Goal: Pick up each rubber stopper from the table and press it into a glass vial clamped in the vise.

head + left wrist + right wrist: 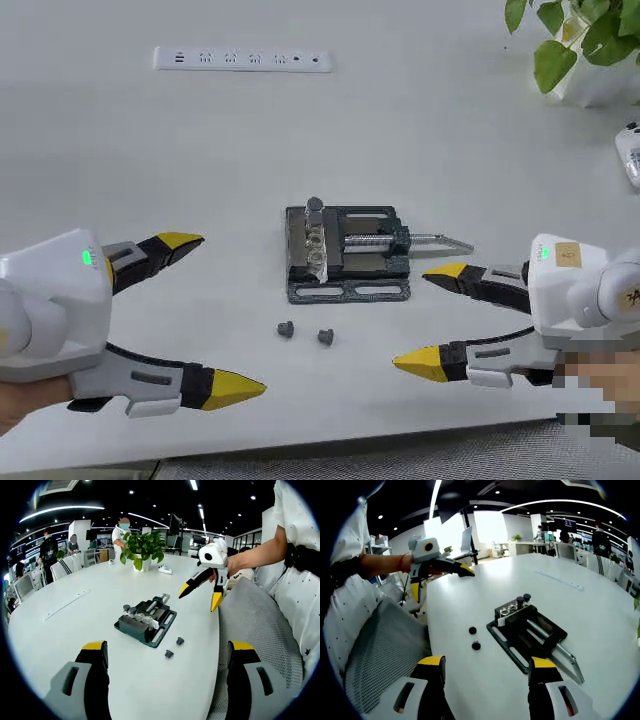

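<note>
Both yellow-tipped tools are spread wide and empty over the white bench (120, 150), the left tool (230, 311) and the right tool (410, 317) facing each other across the work. Between their tips and slightly ahead, a small dark grey rubber stopper (285, 328) lies loose on the left tool's side. A second stopper (325, 337) lies just beside it, toward the right tool. Beyond them, still midway between the tools, a black metal vise (345, 255) clamps a row of clear glass vials (317, 245). Two capped vials (523, 599) at the row's far end carry dark stoppers, while two open vials (508, 609) look unplugged (four in all, it seems). The job appears half done: both loose stoppers remain to be picked up and pressed home. Farther off lie a white power strip (242, 59) and a green potted plant (580, 40).
</note>
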`<move>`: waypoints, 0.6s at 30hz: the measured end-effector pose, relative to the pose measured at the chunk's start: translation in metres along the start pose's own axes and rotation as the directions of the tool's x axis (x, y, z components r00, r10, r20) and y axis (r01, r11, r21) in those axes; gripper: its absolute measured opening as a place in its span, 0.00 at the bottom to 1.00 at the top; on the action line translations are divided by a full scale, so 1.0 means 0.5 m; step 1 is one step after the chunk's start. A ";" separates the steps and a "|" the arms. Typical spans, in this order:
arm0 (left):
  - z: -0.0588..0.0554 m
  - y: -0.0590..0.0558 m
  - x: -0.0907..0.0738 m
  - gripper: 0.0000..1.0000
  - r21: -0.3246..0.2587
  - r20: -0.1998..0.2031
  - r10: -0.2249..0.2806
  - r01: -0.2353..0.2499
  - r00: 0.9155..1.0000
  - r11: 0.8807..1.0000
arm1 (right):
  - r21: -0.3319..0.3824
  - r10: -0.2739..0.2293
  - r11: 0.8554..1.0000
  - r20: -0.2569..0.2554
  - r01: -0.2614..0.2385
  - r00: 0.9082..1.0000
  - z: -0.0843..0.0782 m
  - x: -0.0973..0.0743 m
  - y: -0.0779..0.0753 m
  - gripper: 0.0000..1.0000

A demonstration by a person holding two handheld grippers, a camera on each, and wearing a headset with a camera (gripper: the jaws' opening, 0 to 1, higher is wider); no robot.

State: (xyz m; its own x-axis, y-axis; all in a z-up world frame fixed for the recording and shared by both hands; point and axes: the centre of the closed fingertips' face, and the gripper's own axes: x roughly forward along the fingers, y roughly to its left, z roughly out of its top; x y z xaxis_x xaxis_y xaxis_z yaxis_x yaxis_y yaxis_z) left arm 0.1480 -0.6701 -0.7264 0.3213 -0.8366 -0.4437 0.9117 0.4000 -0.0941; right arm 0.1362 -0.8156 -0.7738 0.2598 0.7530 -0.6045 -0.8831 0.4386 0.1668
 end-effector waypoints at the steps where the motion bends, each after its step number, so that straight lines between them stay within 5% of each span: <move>1: 0.000 0.000 0.000 0.99 0.000 -0.001 0.000 0.000 1.000 1.000 | 0.000 0.000 1.000 0.000 0.000 1.000 -0.001 0.002 0.001 0.65; 18: -0.013 -0.005 0.005 0.99 -0.010 -0.013 -0.006 0.006 1.000 1.000 | 0.010 0.030 1.000 0.012 -0.030 0.999 -0.021 0.073 0.024 0.42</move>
State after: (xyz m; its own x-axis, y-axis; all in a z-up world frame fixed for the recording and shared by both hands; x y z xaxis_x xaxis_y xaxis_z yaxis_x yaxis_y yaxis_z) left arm 0.1448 -0.6705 -0.7330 0.3121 -0.8342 -0.4547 0.9111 0.3984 -0.1057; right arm 0.1310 -0.7880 -0.8018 0.2381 0.7712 -0.5903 -0.8863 0.4211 0.1927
